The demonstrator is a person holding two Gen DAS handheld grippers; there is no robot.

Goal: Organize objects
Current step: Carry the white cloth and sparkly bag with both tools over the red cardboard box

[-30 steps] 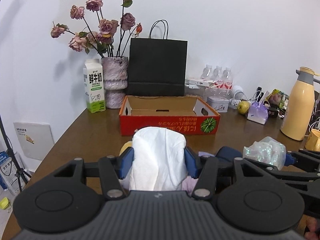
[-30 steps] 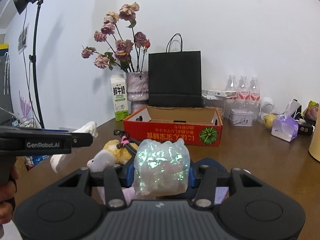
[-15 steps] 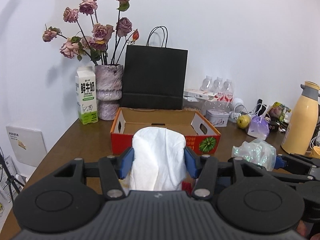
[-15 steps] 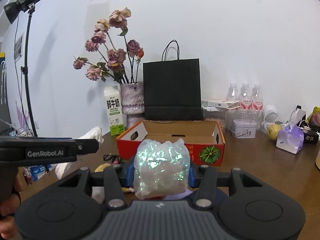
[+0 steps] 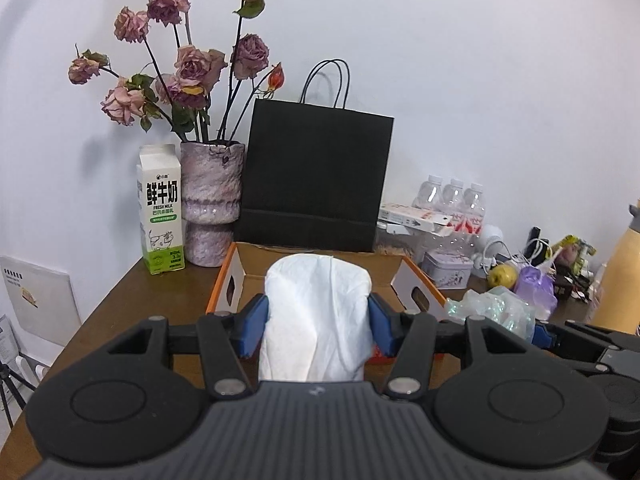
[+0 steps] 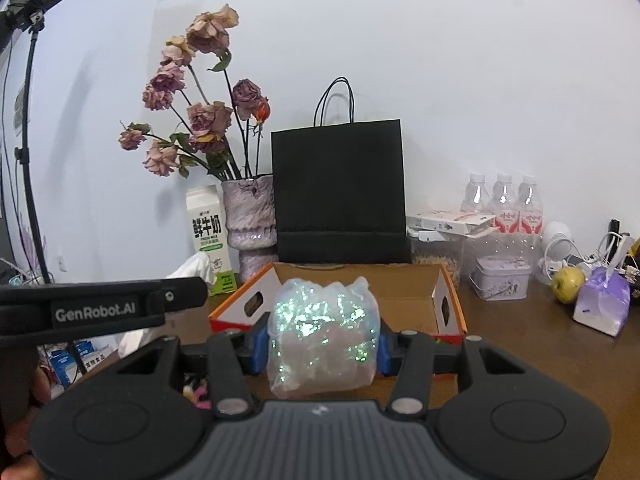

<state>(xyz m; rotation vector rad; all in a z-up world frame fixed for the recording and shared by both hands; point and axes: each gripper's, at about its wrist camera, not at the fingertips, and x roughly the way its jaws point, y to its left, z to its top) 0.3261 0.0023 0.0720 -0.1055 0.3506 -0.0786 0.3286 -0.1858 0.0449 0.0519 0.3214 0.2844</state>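
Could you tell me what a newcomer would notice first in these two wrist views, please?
Each gripper fills the foreground clamped on a soft bundle: the left gripper on white tissue, the right gripper on a glittery plastic bag. Behind them sit the open orange cardboard box, a black paper bag and wilted roses.

Bright, even light; sharp, fisheye-warped edges

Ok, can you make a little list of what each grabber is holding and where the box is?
left gripper: shut on white cloth
right gripper: shut on shiny bag
box: open, on table, just ahead of both grippers
behind box: black bag, vase, milk carton
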